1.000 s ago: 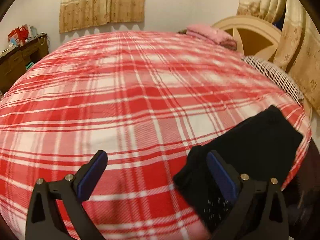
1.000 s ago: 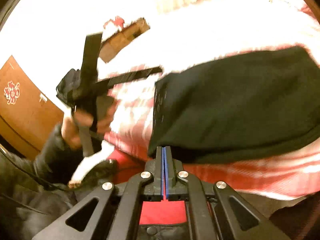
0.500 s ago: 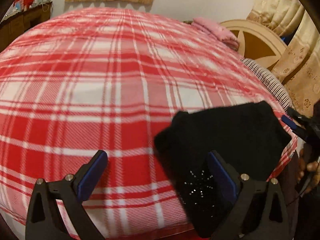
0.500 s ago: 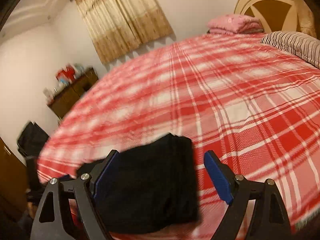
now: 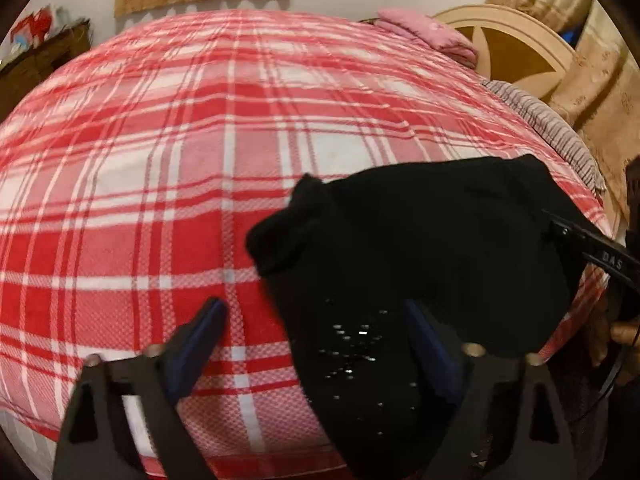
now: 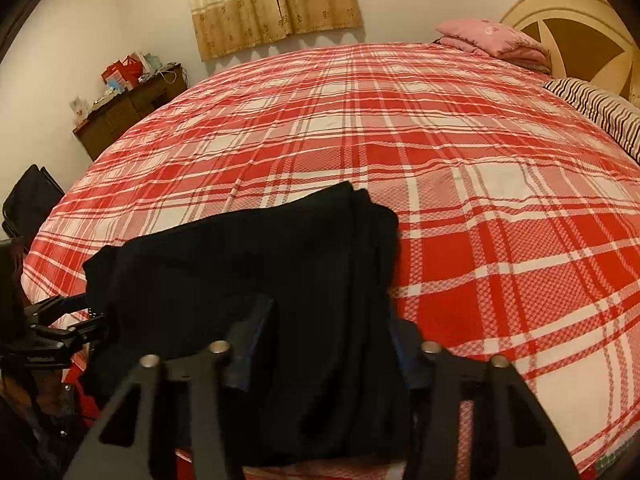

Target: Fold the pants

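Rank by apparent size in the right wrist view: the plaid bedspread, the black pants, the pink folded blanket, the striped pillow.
1. plaid bedspread
2. black pants, enlarged by nearness
3-4. pink folded blanket and striped pillow: look alike; pillow cut off, unranked.

Left gripper [image 5: 316,344]: black angular frame, dark blue pads, silver screws. Right gripper [image 6: 326,346]: same build; white lettering on its finger beside the pants [image 5: 420,248].
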Action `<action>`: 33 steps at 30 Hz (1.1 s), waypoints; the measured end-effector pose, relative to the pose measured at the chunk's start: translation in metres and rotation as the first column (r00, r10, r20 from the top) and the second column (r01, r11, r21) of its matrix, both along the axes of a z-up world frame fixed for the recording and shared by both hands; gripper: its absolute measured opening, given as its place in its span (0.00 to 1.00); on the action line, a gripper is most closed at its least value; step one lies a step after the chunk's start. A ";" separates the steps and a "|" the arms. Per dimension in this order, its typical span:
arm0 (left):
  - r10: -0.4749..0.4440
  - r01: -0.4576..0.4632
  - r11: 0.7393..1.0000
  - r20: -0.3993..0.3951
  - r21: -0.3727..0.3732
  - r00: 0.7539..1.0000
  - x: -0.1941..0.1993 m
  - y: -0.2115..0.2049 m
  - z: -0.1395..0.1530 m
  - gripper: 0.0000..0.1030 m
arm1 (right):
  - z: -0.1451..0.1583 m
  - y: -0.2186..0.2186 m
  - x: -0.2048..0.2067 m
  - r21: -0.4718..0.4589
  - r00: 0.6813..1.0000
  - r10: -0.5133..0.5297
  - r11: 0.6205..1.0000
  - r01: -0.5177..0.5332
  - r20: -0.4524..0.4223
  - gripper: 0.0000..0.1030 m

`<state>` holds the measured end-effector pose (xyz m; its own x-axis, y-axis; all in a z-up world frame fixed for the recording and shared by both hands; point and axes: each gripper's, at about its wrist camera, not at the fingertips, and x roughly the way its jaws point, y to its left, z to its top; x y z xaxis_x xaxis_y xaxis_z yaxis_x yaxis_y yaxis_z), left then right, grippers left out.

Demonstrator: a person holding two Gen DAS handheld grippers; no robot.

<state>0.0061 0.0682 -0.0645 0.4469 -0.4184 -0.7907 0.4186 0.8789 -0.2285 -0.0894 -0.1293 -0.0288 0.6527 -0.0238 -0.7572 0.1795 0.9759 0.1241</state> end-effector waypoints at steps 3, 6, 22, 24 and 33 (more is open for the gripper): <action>-0.026 0.026 0.999 -0.006 -0.020 1.000 -0.002 -0.007 0.008 0.38 | -0.002 0.004 0.005 -0.014 1.000 -0.008 1.000 0.008 -0.012 0.39; -0.039 0.039 0.999 0.046 0.017 0.998 -0.003 -0.013 0.015 0.22 | 0.006 0.012 0.005 -0.043 1.000 -0.014 0.999 0.013 -0.015 0.33; 0.042 -0.041 0.999 0.137 -0.008 0.990 0.018 0.015 0.049 0.18 | 0.060 0.068 0.015 -0.110 0.993 0.060 0.993 -0.049 0.100 0.31; 0.063 -0.064 0.998 0.161 0.002 0.985 0.023 0.024 0.054 0.18 | 0.063 0.080 0.024 -0.112 0.990 0.083 0.991 -0.070 0.113 0.30; 0.210 -0.218 0.976 0.227 0.011 0.951 0.053 0.087 0.069 0.18 | 0.073 0.138 0.078 -0.065 0.966 0.183 0.983 -0.174 0.183 0.30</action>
